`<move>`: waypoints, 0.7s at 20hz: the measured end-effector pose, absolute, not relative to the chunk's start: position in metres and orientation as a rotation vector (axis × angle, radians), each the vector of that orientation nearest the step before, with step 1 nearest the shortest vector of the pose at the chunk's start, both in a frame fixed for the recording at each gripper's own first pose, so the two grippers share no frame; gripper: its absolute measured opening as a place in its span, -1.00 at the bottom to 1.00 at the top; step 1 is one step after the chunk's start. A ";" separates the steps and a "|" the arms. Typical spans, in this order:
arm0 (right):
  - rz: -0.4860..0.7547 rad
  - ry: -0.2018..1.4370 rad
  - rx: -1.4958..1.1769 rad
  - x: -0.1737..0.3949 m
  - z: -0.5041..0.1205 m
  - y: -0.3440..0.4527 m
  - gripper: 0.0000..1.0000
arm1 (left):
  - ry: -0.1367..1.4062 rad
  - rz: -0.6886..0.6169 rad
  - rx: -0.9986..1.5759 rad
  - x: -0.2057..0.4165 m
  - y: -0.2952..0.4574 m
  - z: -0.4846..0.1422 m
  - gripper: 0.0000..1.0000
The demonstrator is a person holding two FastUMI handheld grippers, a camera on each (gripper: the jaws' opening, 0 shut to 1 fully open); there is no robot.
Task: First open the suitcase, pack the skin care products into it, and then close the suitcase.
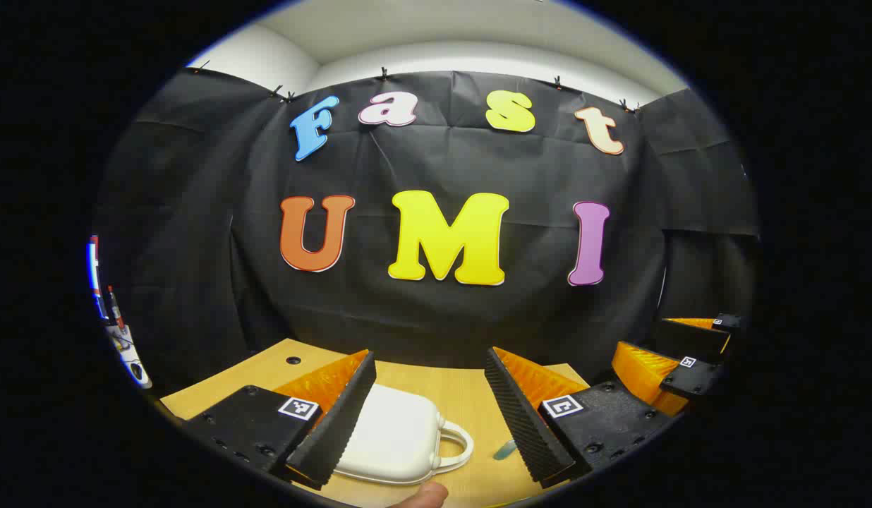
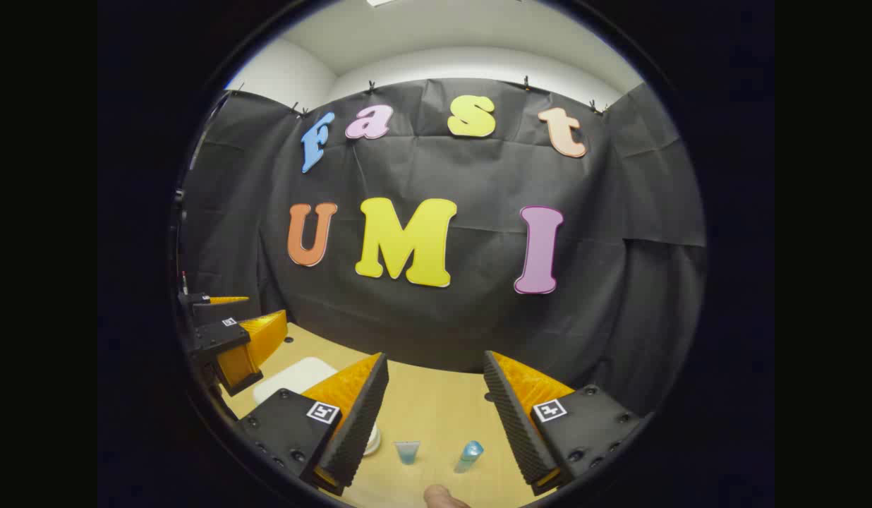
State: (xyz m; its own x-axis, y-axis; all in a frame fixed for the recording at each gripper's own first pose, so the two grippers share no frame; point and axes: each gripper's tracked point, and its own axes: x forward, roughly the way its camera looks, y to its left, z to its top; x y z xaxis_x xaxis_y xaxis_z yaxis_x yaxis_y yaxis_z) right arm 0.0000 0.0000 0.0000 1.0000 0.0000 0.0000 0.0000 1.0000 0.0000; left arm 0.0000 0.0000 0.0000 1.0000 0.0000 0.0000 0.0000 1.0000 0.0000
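A wooden table holds a closed white suitcase beneath the left gripper, whose fingers spread wide. The right gripper, also spread, hangs above a small tube and bottle.

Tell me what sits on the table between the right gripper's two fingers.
In the right gripper view, two skin care products lie between the open right gripper: a small blue tube and a blue bottle, apart on the bare wooden table.
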 end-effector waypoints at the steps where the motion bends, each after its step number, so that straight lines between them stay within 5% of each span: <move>1: 0.001 0.003 -0.002 0.000 -0.002 -0.002 0.62 | 0.003 -0.005 -0.001 0.000 -0.003 -0.002 0.98; 14: 0.017 0.024 -0.019 0.006 -0.012 -0.013 0.62 | 0.026 0.005 -0.007 0.005 -0.016 -0.013 0.97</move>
